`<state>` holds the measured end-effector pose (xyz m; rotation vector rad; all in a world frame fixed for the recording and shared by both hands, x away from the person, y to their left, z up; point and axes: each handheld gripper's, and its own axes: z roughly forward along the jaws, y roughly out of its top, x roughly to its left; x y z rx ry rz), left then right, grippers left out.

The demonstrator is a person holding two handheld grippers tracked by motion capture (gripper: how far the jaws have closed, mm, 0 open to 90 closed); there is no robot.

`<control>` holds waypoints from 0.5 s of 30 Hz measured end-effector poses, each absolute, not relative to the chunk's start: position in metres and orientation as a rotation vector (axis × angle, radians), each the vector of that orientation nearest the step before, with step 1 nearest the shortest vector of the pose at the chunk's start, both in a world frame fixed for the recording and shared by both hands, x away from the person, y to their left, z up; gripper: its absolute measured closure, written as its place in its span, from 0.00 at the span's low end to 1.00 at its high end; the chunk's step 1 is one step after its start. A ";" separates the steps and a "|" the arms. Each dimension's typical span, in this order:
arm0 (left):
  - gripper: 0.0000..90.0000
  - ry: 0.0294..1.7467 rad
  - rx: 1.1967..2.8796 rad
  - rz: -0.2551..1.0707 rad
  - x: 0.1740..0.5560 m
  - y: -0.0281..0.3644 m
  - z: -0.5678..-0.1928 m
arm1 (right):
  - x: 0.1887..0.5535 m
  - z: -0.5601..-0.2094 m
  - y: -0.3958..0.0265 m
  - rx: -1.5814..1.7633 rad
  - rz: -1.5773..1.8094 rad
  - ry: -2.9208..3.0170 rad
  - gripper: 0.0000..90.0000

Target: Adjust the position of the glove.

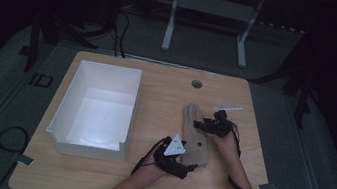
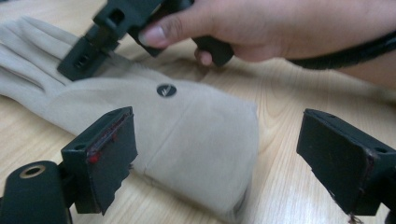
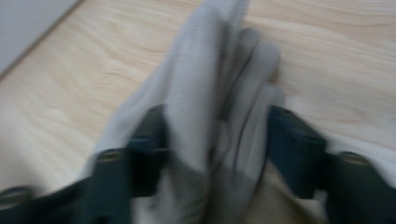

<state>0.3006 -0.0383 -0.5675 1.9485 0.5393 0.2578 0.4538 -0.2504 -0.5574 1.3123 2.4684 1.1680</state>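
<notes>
At the left of the light wooden table the open white rectangular box is seen with nothing inside, so any putting away of the beige fabric glove, which lies flat on the wood well to the right of the box, is judged not yet begun. The left gripper is held wide, its pads clear of the glove's cuff end between them. Further right, the right gripper is seen bunching the glove's finger end between its jaws, so lifting and carrying are left.
</notes>
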 end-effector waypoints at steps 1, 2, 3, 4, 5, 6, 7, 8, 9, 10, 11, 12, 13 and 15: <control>0.16 0.523 1.976 0.247 0.301 -0.039 -0.569 | 0.453 -0.557 -0.249 1.292 1.167 2.478 0.63; 0.16 0.508 1.994 0.245 0.301 -0.040 -0.570 | 0.451 -0.555 -0.246 1.272 1.145 2.485 0.65; 0.16 0.482 2.022 0.238 0.301 -0.040 -0.571 | 0.450 -0.554 -0.245 1.267 1.131 2.485 0.67; 0.17 0.462 2.050 0.233 0.301 -0.042 -0.573 | 0.449 -0.553 -0.243 1.244 1.115 2.490 0.68; 0.17 0.435 2.085 0.254 0.301 -0.044 -0.574 | 0.448 -0.552 -0.241 1.235 1.099 2.487 0.69; 0.18 0.418 2.109 0.262 0.301 -0.045 -0.574 | 0.447 -0.552 -0.240 1.240 1.090 2.479 0.69; 0.20 0.397 2.132 0.276 0.301 -0.046 -0.574 | 0.446 -0.552 -0.240 1.242 1.092 2.475 0.69; 0.21 0.374 2.154 0.296 0.302 -0.048 -0.574 | 0.446 -0.552 -0.240 1.249 1.096 2.470 0.69; 0.23 0.357 2.173 0.304 0.302 -0.049 -0.575 | 0.446 -0.552 -0.240 1.250 1.102 2.467 0.69; 0.25 0.332 2.209 0.318 0.303 -0.051 -0.575 | 0.445 -0.553 -0.241 1.248 1.105 2.464 0.69; 0.27 0.299 2.233 0.348 0.303 -0.052 -0.575 | 0.445 -0.553 -0.241 1.250 1.104 2.462 0.69; 0.32 0.282 2.246 0.357 0.304 -0.052 -0.575 | 0.445 -0.552 -0.240 1.248 1.098 2.461 0.69; 0.35 0.263 2.262 0.365 0.304 -0.053 -0.575 | 0.445 -0.552 -0.240 1.247 1.096 2.460 0.69; 0.40 0.253 2.267 0.366 0.307 -0.052 -0.574 | 0.445 -0.552 -0.239 1.248 1.096 2.459 0.69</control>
